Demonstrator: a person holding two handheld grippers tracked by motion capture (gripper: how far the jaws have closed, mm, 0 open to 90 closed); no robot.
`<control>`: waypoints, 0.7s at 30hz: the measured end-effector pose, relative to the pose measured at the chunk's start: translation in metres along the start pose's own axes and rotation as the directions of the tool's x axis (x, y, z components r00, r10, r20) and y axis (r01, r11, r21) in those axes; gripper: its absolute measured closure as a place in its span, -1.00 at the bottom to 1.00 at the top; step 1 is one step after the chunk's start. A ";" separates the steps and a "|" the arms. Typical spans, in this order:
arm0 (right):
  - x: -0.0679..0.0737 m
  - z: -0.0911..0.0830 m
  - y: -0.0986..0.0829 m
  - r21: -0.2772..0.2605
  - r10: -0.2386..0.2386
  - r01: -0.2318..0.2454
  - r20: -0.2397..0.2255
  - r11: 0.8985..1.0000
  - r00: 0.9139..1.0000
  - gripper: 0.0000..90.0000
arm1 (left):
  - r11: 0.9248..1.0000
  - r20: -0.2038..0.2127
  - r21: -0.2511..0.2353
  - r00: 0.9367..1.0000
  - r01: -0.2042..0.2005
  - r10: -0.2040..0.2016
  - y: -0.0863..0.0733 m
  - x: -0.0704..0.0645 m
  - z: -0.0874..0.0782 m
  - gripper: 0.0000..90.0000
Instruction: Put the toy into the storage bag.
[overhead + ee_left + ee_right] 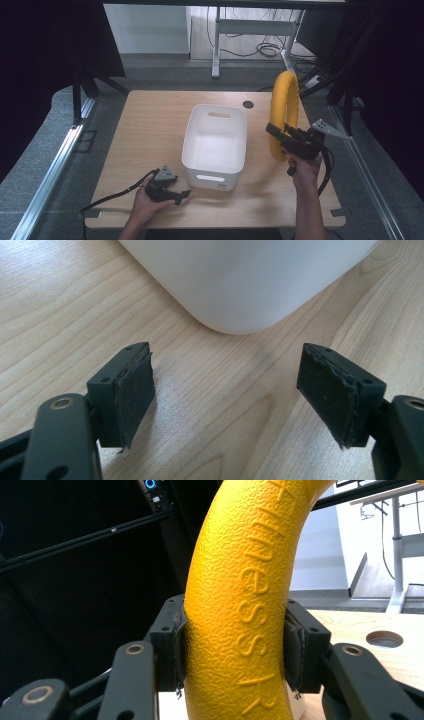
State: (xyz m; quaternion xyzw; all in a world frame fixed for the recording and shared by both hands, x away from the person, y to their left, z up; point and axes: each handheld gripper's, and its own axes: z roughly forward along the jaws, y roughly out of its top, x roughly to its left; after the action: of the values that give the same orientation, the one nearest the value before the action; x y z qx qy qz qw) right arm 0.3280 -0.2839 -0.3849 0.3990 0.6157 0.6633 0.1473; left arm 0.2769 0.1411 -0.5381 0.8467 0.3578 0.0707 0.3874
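Right gripper (278, 134) lifts yellow ring (283, 107) over wooden table (150, 130).

The yellow ring (283, 114) is a thick foam hoop with a pebbled skin and raised lettering that runs along its curve, seen close in the right gripper view (240, 605). It stands upright on edge, lifted off the table, to the right of the white bin (216, 142). The right gripper (278, 134) clamps its lower part, one pad pressed against each side of the tube.
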 end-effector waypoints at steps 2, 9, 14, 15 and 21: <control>0.002 0.001 -0.001 -0.002 -0.001 0.001 0.003 1.000 1.000 0.14 | 1.000 0.000 0.000 1.000 0.000 0.000 0.000 0.000 0.000 -0.49; 0.006 0.002 -0.005 -0.039 0.014 -0.013 0.021 0.999 1.000 0.14 | 1.000 0.001 0.002 1.000 0.000 0.000 0.000 0.000 0.000 -0.49; 0.015 0.006 -0.008 -0.087 0.009 -0.003 0.062 0.996 0.998 0.14 | 1.000 0.000 0.004 1.000 -0.001 0.001 0.000 0.000 0.000 -0.49; 0.016 0.007 -0.009 -0.094 0.008 -0.002 0.065 0.996 0.998 0.14 | 1.000 0.000 0.004 1.000 -0.001 0.001 0.000 0.000 0.000 -0.49; 0.021 0.012 -0.011 -0.122 0.016 -0.009 0.059 0.992 0.998 0.14 | 1.000 0.001 0.008 1.000 0.001 -0.001 0.000 0.000 0.001 -0.49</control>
State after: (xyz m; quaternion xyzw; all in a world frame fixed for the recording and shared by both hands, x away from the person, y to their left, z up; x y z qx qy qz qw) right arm 0.3201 -0.2589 -0.3885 0.4129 0.5668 0.6883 0.1858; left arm 0.2770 0.1408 -0.5389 0.8481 0.3583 0.0688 0.3842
